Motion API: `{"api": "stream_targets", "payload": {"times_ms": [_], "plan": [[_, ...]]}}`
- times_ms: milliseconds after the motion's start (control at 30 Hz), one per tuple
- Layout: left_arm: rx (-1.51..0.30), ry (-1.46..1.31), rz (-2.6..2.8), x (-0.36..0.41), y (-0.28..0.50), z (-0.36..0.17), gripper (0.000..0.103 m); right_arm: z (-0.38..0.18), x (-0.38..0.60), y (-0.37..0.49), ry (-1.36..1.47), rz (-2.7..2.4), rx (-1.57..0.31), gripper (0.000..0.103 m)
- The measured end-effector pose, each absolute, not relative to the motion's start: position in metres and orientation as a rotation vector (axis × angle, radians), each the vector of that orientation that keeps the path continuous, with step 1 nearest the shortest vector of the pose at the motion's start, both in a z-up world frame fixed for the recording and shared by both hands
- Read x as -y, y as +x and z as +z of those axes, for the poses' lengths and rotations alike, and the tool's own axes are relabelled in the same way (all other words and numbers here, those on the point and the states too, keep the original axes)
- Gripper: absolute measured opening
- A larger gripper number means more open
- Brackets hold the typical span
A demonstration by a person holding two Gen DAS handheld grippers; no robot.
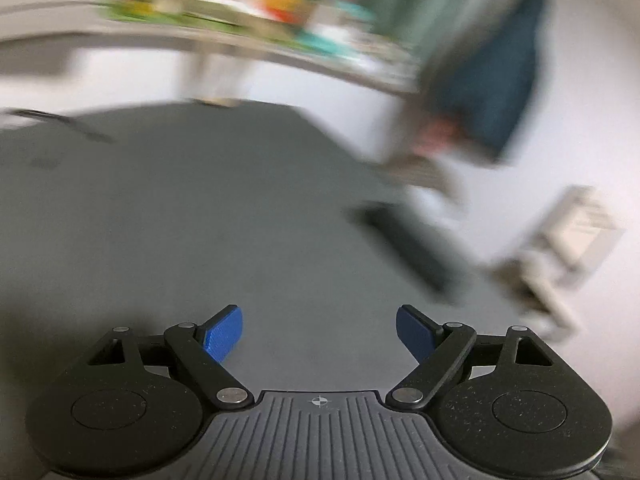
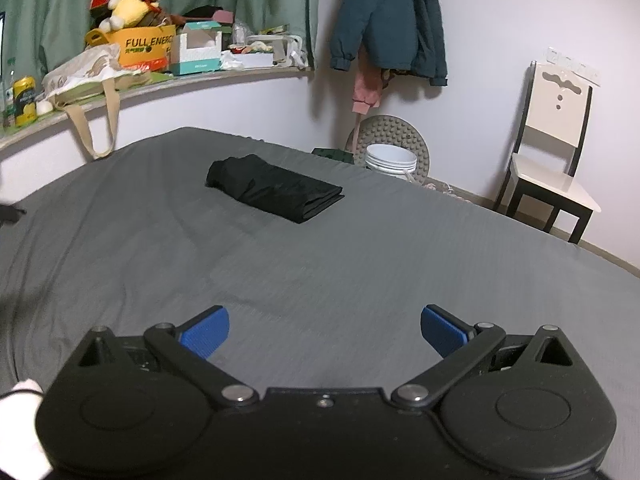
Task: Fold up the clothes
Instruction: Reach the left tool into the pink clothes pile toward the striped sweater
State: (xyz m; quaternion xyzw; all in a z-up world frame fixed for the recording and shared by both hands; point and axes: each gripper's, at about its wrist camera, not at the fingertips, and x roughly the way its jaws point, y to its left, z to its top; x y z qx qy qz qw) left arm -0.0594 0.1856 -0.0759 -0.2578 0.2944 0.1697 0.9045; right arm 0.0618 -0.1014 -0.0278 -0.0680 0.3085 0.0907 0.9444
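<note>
Right tongs (image 2: 325, 332) wide, empty | left tongs (image 1: 319, 334) wide, empty | black garment (image 2: 276, 187) lies folded – ahead, left of centre, long axis running left-far to right-near – well apart on bed (image 2: 360, 264)

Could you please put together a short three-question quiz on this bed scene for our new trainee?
1. True or false: the black garment on the grey bed is spread out flat and unfolded.
2. Which item stands to the right of the bed, against the wall? A) a chair B) a ladder C) a television
3. Fill in the missing word: the right gripper and the left gripper are both ____ and hold nothing.

Key
1. False: it lies as a folded bundle.
2. A: the chair has a pale seat and dark legs.
3. Open: on each gripper the blue pads stand wide apart over bare sheet.
</note>
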Motion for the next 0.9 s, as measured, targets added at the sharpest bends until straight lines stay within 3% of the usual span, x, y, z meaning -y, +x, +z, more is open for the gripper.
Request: {"api": "stream_targets", "payload": {"times_ms": [300, 500, 900], "plan": [[-0.505, -0.501, 1.014, -0.317, -0.141, -0.099, 0.085, -0.037, 0.088, 0.058, -0.196, 0.196, -0.646, 0.103], [-0.327, -0.466, 1.339, -0.388, -0.202, -0.110, 0.085, -0.042, 0.081, 0.056, -0.225, 0.202, -0.662, 0.103], [-0.321, -0.584, 1.638, -0.454, -0.270, -0.141, 0.084, -0.051, 0.058, 0.051, -0.308, 0.218, -0.681, 0.103]]}}
